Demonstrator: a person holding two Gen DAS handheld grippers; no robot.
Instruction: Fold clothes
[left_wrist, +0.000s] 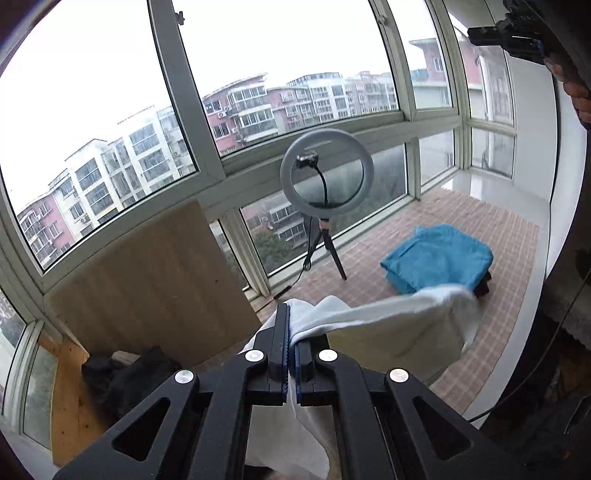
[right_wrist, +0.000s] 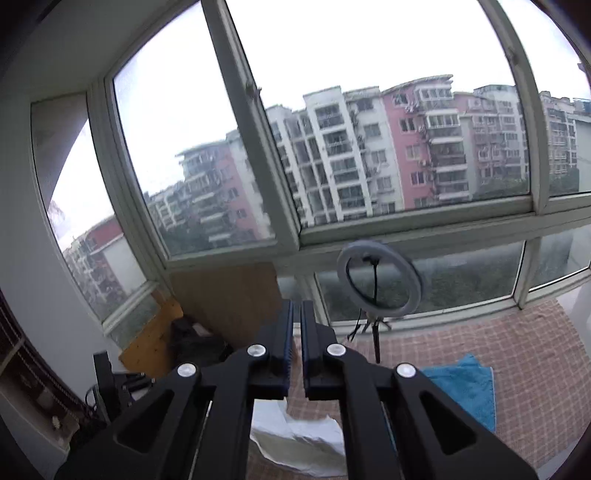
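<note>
My left gripper (left_wrist: 292, 332) is shut on the edge of a white cloth (left_wrist: 388, 317). The cloth is lifted off the surface, stretches to the right and hangs down below the fingers. Beyond it, a folded blue cloth (left_wrist: 439, 254) lies on the plaid-covered surface (left_wrist: 498, 236). In the right wrist view my right gripper (right_wrist: 297, 310) is raised toward the windows, its fingers together with only a thin slit and nothing between them. Part of the white cloth (right_wrist: 299, 439) shows below it, and the blue cloth (right_wrist: 465, 387) lies to its right.
A ring light on a tripod (left_wrist: 327, 173) stands by the windows behind the blue cloth. A wooden board (left_wrist: 147, 273) leans at the left, with a dark garment (left_wrist: 125, 376) at its foot. At the top right a hand (left_wrist: 578, 96) holds a black tool (left_wrist: 517, 31).
</note>
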